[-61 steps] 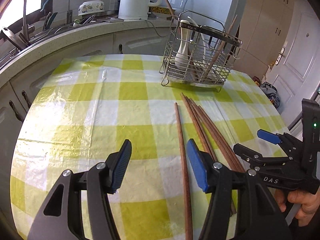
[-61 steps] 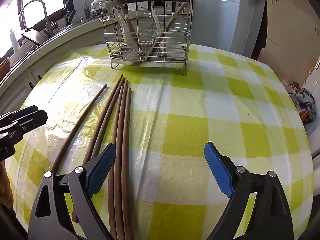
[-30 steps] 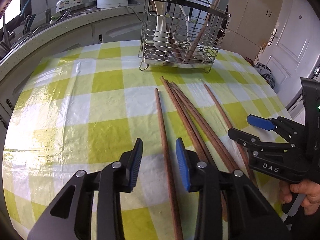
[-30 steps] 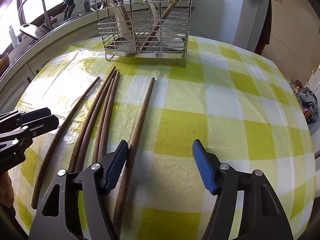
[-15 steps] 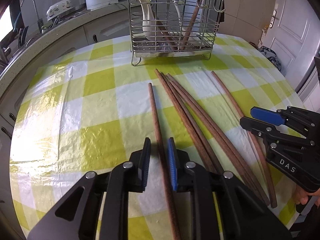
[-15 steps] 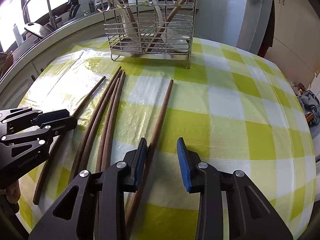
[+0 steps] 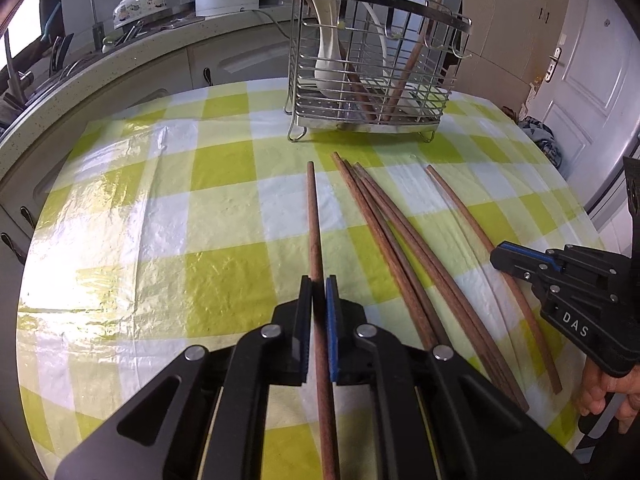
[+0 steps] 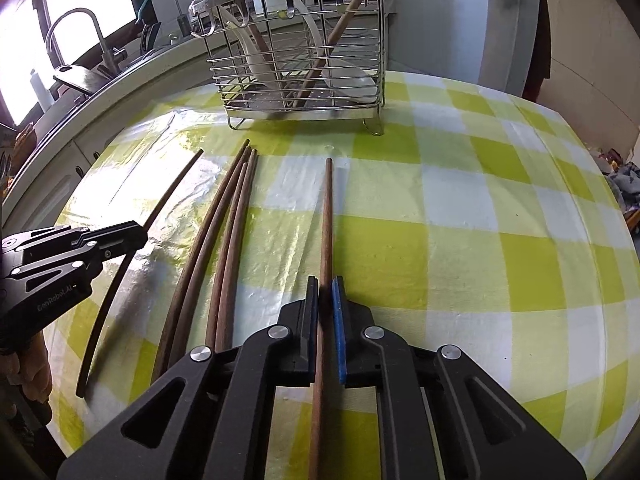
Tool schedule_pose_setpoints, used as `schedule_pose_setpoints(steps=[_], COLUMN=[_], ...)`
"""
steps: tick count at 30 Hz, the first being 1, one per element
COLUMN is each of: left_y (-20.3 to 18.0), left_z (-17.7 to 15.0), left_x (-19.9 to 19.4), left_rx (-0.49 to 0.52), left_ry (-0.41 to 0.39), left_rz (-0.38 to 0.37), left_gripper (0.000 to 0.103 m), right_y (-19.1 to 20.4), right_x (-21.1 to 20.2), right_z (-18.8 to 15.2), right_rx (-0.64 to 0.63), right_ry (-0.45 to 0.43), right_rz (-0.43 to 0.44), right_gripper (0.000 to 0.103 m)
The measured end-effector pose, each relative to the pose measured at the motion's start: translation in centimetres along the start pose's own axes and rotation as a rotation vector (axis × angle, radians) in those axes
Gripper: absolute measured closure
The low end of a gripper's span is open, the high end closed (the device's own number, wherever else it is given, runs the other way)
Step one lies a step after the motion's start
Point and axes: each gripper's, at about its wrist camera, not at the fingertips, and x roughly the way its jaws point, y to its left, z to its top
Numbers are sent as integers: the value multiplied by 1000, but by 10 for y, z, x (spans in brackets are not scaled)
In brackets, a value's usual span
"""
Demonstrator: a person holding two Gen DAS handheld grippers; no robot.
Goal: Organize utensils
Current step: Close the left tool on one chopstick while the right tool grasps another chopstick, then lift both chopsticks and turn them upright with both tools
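My left gripper (image 7: 319, 284) is clamped on the leftmost chopstick (image 7: 314, 216), pads pressed to both sides of it. My right gripper (image 8: 327, 286) pinches the rightmost chopstick (image 8: 327, 216) the same way. Both sticks run away from me toward the wire utensil rack (image 7: 372, 60), tips short of it.

The L cam shows my right hand's fingers (image 7: 600, 392) under the tool at the far right edge; the R cam shows the L tool's closed tip over the curved outer stick. A bundle of four chopsticks (image 8: 224, 240) lies on the cloth btwn the held two, touching each other.

Both tools tilt steeply down at the table.

The surface is a yellow-white checked plastic tablecloth (image 8: 460, 240). The rack holds white spoons and wooden sticks. A counter w/ faucet (image 8: 76, 36) and sink is at left rear; a white door (image 7: 580, 80) is at right.
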Motion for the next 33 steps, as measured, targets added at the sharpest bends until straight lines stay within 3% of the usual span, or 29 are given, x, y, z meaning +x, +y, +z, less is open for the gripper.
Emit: schedule_pose_setpoints(steps=[33], left_y=[9], left_z=[11], left_x=[-98], left_rx=[-61], left_ry=[-210], left_rz=[-21], left_gripper=[96], right_y=[7], right_x=[-100], right_z=[11], right_rx=[8], right_ry=[-176], right_rz=[1], right_gripper=[93])
